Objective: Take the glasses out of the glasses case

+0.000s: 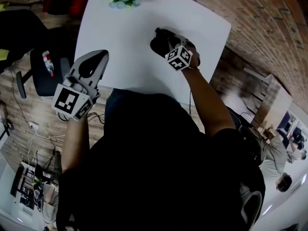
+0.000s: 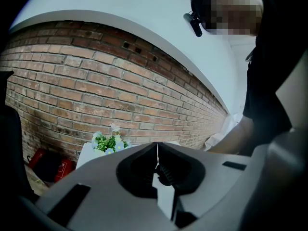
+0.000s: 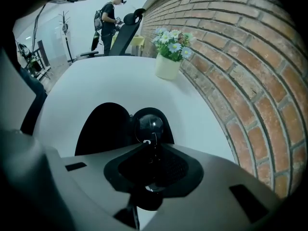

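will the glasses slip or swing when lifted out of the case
Likely light and small, so easy to lift. The right tongs seem shut on the glasses at one spot, so they may pivot. Their glossy dark surface looks slippery and scratch-prone; the open case might drag along.

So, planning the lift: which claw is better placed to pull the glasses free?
Right: the right claw is shut on the glasses at the glasses case; the left claw is well away.

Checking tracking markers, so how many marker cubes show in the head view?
2: one cube on the left gripper near the table, one cube on the right gripper holding glasses at the case.
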